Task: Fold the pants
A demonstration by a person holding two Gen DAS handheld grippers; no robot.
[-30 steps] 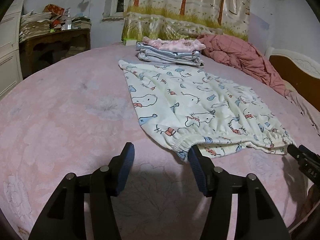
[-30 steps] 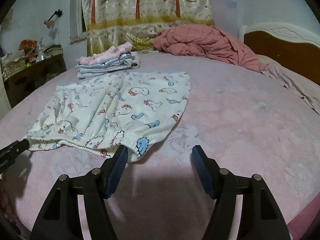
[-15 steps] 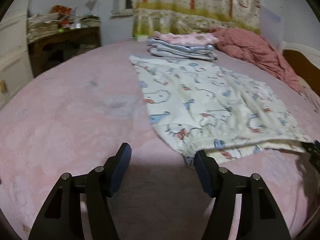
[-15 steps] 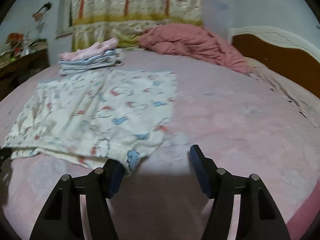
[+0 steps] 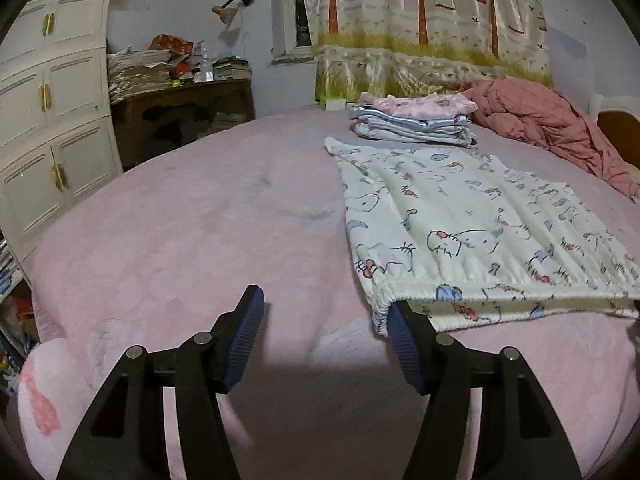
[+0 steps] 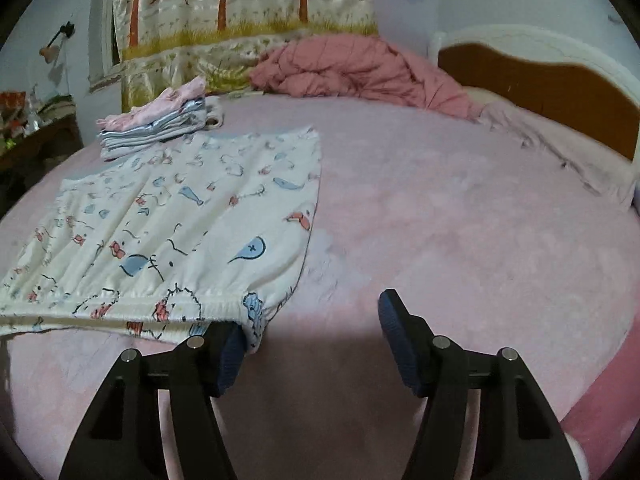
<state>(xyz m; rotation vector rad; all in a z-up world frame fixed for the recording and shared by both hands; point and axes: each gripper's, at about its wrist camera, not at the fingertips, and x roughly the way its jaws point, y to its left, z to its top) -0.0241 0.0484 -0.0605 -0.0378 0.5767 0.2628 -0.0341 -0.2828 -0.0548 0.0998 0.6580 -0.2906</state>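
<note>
White cartoon-print cotton pants (image 5: 460, 228) lie flat on the pink bed (image 5: 200, 232), elastic waistband nearest the cameras. The left hand-held gripper (image 5: 326, 320) is spread wide, its right blue pad tucked under one waistband corner. The right hand-held gripper (image 6: 312, 320) gapes likewise, its left pad under the opposite corner. A stack of folded clothes (image 5: 416, 124) sits just beyond the pants.

Cream cartoon-print pants (image 5: 472, 232), pink bedspread (image 5: 200, 240)
</note>
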